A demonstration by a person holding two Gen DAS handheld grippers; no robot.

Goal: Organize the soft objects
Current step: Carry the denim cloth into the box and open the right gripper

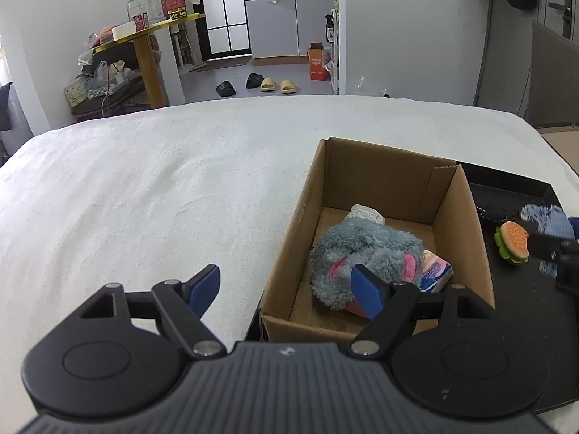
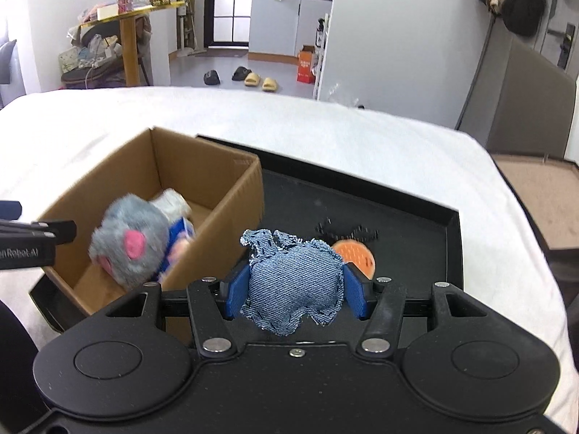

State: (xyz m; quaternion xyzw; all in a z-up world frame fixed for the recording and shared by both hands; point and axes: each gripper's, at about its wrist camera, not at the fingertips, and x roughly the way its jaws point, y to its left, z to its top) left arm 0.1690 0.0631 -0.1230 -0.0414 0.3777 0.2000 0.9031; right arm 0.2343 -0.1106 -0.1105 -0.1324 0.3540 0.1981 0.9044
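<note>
— So why is the denim toy (image 2: 294,282) up above the tray (image 2: 427,209)?
— Right gripper (image 2: 295,291) clamps it, likely bound for the box (image 2: 224,206) at left; left gripper (image 1: 286,287) gapes, empty.

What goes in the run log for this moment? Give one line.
left gripper: open, empty | right gripper: shut on denim toy | box: grey plush inside | tray: burger toy remains
</note>
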